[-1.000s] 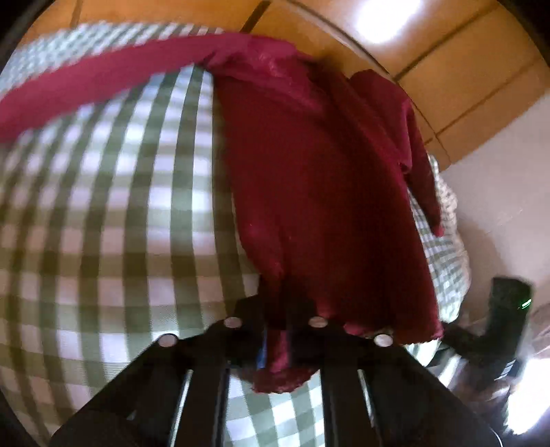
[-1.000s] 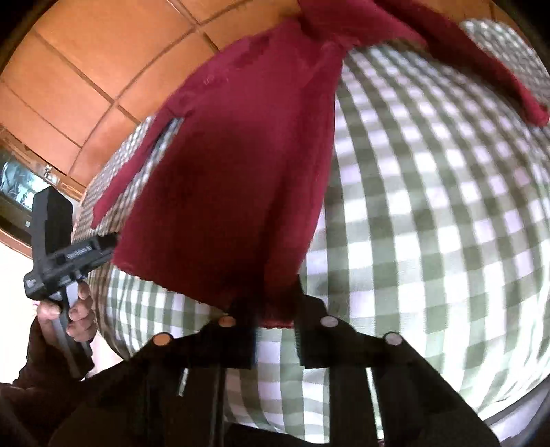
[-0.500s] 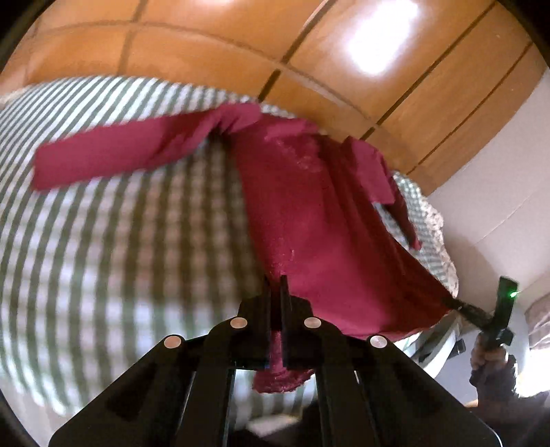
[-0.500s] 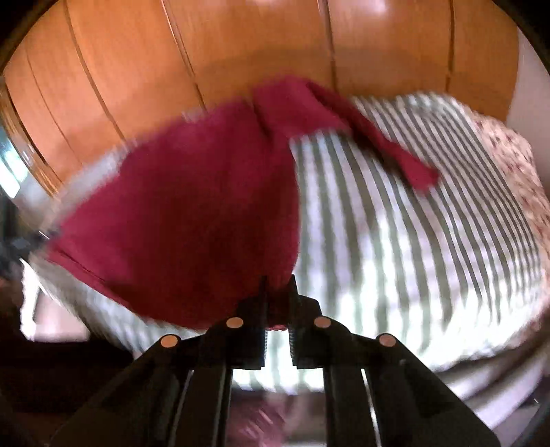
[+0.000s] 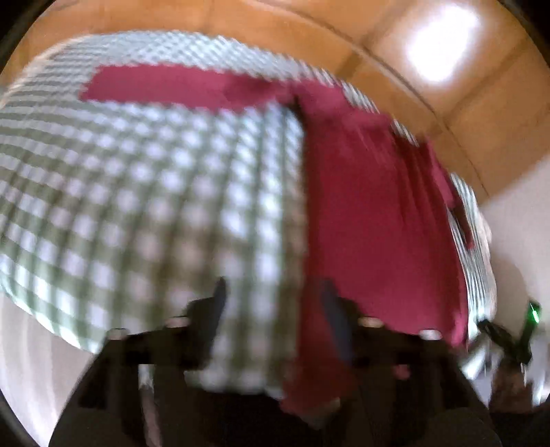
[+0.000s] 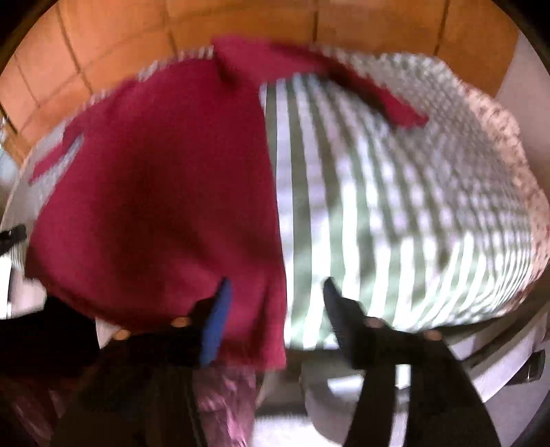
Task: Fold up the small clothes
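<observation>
Both claws stand spread, pinching nothing. The maroon long-sleeved top (image 5: 374, 220) lies flat on the checked tablecloth (image 5: 137, 192), its hem hanging off the table edge between the left gripper (image 5: 271, 299) and the right gripper (image 6: 275, 295). Judging by that overhang, the hem could drag the top off.

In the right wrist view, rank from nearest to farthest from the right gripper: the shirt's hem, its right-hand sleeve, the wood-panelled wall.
1. The red shirt's hem: lying between the open fingers of the right gripper, at the bed's near edge.
2. The sleeve: stretched out up and to the right, across the checked bedcover.
3. The wood-panelled wall: behind the bed, at the top.
</observation>
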The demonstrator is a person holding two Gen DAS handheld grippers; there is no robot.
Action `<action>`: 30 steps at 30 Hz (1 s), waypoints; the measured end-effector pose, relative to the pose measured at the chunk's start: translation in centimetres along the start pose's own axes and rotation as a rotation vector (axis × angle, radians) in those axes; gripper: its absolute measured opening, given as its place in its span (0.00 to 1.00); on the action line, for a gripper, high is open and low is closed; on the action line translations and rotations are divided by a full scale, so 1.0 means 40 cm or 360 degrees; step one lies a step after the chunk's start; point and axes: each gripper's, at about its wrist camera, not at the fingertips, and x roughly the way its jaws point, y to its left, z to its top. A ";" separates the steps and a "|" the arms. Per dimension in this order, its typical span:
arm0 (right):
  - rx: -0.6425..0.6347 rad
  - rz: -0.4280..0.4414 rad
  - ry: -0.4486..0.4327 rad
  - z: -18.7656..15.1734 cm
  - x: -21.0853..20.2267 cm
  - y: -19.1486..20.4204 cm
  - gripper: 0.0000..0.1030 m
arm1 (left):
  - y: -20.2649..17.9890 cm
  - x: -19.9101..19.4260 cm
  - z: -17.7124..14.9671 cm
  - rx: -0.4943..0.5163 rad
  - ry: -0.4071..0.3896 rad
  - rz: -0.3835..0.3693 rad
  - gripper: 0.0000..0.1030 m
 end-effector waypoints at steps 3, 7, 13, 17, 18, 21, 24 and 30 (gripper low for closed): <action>-0.0012 0.0137 -0.0104 0.066 0.004 0.079 0.67 | 0.061 -0.009 0.060 -0.0130 -0.0073 0.0125 0.61; -0.0098 0.0333 -0.0128 0.113 0.062 0.221 0.70 | 0.204 -0.007 0.146 -0.0496 -0.0156 0.0219 0.61; -0.0257 0.0512 -0.0043 0.135 0.175 0.430 0.71 | 0.354 -0.012 0.271 -0.0687 -0.0305 0.0446 0.61; -0.0327 0.0548 -0.0029 0.141 0.209 0.500 0.75 | 0.434 0.011 0.359 -0.0693 -0.0334 0.0612 0.71; -0.0344 0.0541 -0.0031 0.138 0.215 0.515 0.78 | 0.448 0.020 0.368 -0.0685 -0.0323 0.0611 0.71; -0.0382 0.0508 -0.0019 0.133 0.231 0.530 0.79 | 0.454 0.082 0.428 -0.0553 -0.0247 0.0686 0.64; -0.0377 0.0498 -0.0010 0.135 0.243 0.541 0.80 | 0.439 0.127 0.469 -0.0376 -0.0186 0.0727 0.11; -0.0415 0.0465 -0.0002 0.139 0.254 0.566 0.83 | 0.470 0.051 0.577 -0.0348 -0.0383 0.0998 0.03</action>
